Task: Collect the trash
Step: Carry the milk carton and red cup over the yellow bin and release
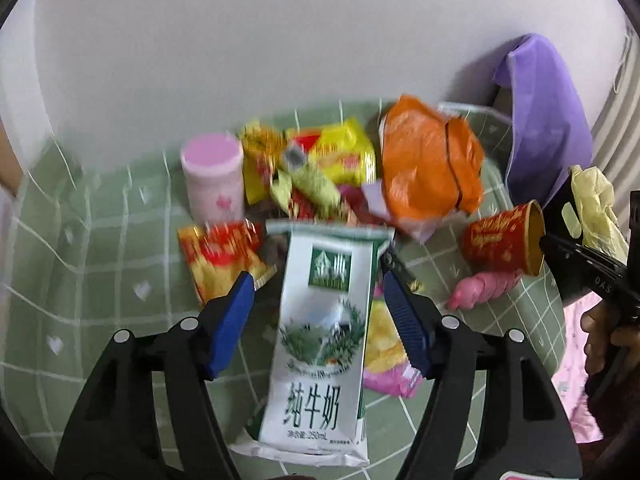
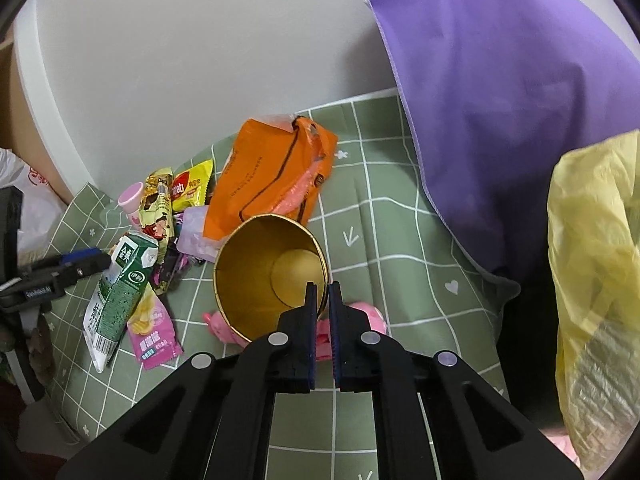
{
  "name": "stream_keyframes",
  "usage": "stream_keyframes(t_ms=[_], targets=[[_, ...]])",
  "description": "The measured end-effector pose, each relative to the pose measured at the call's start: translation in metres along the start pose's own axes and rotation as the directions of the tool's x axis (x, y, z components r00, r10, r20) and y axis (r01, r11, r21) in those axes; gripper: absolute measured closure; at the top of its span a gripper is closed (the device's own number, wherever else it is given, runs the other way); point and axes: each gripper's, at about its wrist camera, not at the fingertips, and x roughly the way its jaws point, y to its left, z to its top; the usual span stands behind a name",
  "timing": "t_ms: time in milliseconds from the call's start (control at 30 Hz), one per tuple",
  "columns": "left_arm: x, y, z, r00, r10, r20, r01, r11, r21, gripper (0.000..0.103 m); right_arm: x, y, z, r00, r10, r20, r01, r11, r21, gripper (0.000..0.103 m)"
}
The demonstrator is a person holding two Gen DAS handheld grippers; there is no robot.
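A home interior is indicated. A table is seen covered by a green checked tablecloth (image 2: 384, 216) printed with small white hearts, set against a plain white wall (image 1: 240, 60). Household snack litter is scattered on it: a milk carton (image 1: 320, 332), an orange wrapper (image 2: 272, 176), yellow snack packets (image 1: 340, 152), a pink-lidded jar (image 1: 214, 176). A purple fabric bag (image 2: 512, 120) and a yellow plastic bin liner (image 2: 596, 280) are seen alongside.

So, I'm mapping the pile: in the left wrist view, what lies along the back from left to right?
Pink-lidded plastic jar → yellow crinkled snack wrapper → orange plastic package → purple fabric bag.
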Motion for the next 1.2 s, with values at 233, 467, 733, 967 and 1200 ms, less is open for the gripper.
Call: stream_keyframes(t_ms=[233,467,733,967,1200], targets=[[0.038,-0.02,0.008,0.991,0.084,-0.109,-0.077,0.995,0.068,0.048,0.004,-0.002,-0.001,1.0,0.018,-0.004,-0.018,1.0,0.007,0.096],[0.005,-0.026,0.023,1.0,0.03,0.003,-0.03,0.999,0.043,0.052,-0.004,0.001,0.006,1.0,0.015,0.014,-0.014,1.0,-0.028,0.098],[-0.039,-0.04,0.035,0.989,-0.027,0.145,0.021,0.999,0.041,0.052,-0.002,0.003,0.009,0.998,0.057,0.011,-0.057,0.998,-0.026,0.096],[-0.042,-0.039,0.023,0.988,-0.015,0.151,0.012,1.0,0.021,0.052,0.02,0.012,0.013,1.0,0.011,-0.028,-0.013,0.998,-0.06,0.096],[-0.038,-0.037,0.015,0.991,-0.016,0.135,0.014,1.0,0.011,0.052,0.012,0.004,0.018,0.999,-0.007,-0.035,0.004,0.996,-0.085,0.098]])
